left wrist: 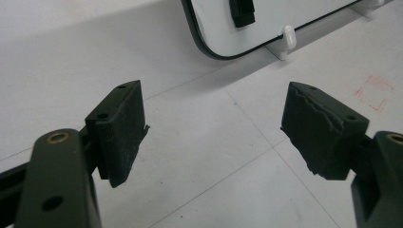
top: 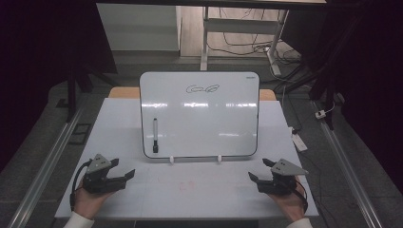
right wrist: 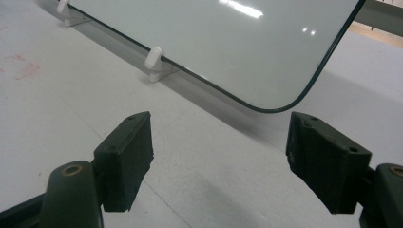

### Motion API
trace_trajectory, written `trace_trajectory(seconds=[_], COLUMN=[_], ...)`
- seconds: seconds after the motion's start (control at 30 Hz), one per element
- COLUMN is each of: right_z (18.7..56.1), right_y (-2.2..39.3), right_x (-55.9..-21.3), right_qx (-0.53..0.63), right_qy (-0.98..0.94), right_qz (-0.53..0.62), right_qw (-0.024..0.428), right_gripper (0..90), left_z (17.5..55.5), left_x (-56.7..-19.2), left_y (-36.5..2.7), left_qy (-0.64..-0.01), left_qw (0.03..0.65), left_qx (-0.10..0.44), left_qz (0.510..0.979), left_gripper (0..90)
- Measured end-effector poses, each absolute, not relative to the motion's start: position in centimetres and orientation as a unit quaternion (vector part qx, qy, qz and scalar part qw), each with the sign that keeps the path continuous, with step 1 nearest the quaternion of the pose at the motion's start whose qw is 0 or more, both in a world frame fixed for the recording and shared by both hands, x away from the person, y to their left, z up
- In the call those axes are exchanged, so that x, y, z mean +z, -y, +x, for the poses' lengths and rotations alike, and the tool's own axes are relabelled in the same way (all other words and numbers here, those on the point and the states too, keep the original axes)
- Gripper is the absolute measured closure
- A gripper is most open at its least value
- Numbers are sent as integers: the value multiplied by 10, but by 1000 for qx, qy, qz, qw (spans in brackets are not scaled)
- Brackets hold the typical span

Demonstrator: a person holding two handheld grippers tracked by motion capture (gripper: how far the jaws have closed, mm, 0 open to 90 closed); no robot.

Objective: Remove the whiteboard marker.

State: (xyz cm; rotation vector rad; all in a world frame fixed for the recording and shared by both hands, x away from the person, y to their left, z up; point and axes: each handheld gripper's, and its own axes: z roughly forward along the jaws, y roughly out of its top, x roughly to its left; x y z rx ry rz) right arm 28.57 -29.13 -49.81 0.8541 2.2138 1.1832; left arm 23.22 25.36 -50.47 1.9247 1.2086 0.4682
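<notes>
A white board [top: 204, 123] stands upright on two white feet in the middle of the white table [top: 119, 123]. A black scribble [top: 203, 89] sits near its top, and a black marker [top: 155, 136] clings upright to its lower left. My left gripper [top: 124, 169] rests at the table's front left, open and empty, pointing right. In the left gripper view its jaws [left wrist: 216, 102] stand wide apart, with the marker's lower end [left wrist: 241, 12] and the board's corner [left wrist: 271, 21] beyond. My right gripper [top: 259, 169] lies at the front right, open, with nothing between its jaws [right wrist: 221, 126], below the board's corner [right wrist: 228, 42].
A faint red square mark [top: 187, 184] lies on the table between the grippers, the same red mark [left wrist: 375, 92] right of the left jaws. The board's white feet [top: 171, 159] stand in front of it. Rails run along both table sides; cables lie on the floor behind.
</notes>
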Motion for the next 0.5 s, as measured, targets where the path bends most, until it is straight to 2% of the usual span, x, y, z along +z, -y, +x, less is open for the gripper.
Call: trace_trajectory(seconds=[0.5], right_z=[285], right_y=[291], right_x=[-498], right_qx=[432], right_qy=[-807], right_qz=[318], right_qw=[247], right_gripper=[237], left_z=[238], left_x=[-495], left_y=[-245], left_qy=[-479], left_qw=[401], left_qx=[196], left_qz=[756], left_gripper=[265])
